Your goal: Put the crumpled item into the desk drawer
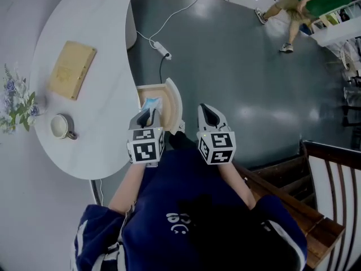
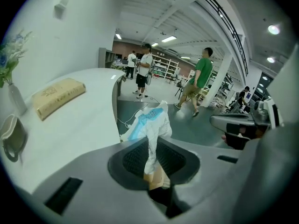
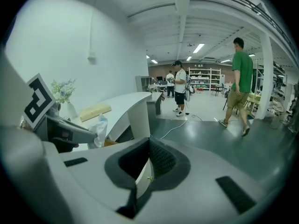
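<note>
The crumpled white and blue item (image 1: 151, 103) hangs over the open desk drawer (image 1: 175, 97), whose wooden inside shows under the white desk (image 1: 101, 38). My left gripper (image 1: 148, 119) is shut on it. In the left gripper view the crumpled item (image 2: 150, 125) sticks up from between the pads of that gripper (image 2: 153, 161). My right gripper (image 1: 210, 116) hovers just right of the drawer front, jaws together and nothing in them. In the right gripper view the right gripper (image 3: 148, 154) points at the drawer's white front, with the crumpled item (image 3: 100, 129) at the left.
On the desk lie a tan book (image 1: 71, 69), a mug (image 1: 60, 126) and flowers (image 1: 17, 103). A power strip with cable (image 1: 162, 50) lies on the dark floor. A person in green (image 1: 304, 1) stands far right. A wooden stair rail (image 1: 324, 162) is at my right.
</note>
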The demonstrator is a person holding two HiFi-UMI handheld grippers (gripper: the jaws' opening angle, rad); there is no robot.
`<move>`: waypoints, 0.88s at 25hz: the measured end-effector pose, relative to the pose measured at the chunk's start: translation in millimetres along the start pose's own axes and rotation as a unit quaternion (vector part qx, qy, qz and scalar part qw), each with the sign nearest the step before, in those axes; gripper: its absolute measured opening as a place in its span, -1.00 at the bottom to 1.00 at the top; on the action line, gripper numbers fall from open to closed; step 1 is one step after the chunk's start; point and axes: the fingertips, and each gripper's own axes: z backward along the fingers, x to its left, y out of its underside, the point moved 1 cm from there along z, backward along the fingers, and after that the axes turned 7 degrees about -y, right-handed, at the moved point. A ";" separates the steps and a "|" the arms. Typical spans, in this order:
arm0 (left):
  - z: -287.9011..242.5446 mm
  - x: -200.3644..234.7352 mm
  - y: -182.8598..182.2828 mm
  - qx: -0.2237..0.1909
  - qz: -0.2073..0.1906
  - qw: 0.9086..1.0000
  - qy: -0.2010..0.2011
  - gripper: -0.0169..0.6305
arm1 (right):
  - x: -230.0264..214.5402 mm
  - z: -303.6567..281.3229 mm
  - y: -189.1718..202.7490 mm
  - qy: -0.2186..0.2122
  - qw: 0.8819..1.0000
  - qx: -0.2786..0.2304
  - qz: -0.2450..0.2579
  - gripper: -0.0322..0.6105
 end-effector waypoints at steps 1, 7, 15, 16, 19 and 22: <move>-4.9 -0.8 0.9 0.007 0.004 1.000 -0.002 -0.79 | -2.6 -2.3 1.1 -0.003 1.000 0.004 0.000 -0.88; -33.6 -4.4 8.4 0.044 -0.006 0.999 -0.015 -0.79 | -20.1 -9.8 2.2 -0.009 1.000 0.011 -0.007 -0.88; -72.8 -5.4 27.0 0.089 -0.002 0.996 -0.024 -0.79 | -27.1 -11.6 9.2 -0.024 0.999 0.022 -0.018 -0.88; -77.9 -5.8 30.6 0.095 -0.004 0.995 -0.024 -0.79 | -27.8 -10.6 10.4 -0.023 0.999 0.023 -0.019 -0.88; -95.1 -9.1 41.5 0.112 -0.016 0.993 -0.021 -0.79 | -31.6 -6.9 13.8 -0.019 0.999 0.025 -0.022 -0.88; -108.8 -13.3 51.6 0.128 -0.028 0.991 -0.022 -0.79 | -37.5 -1.4 17.5 -0.009 0.999 0.028 -0.024 -0.88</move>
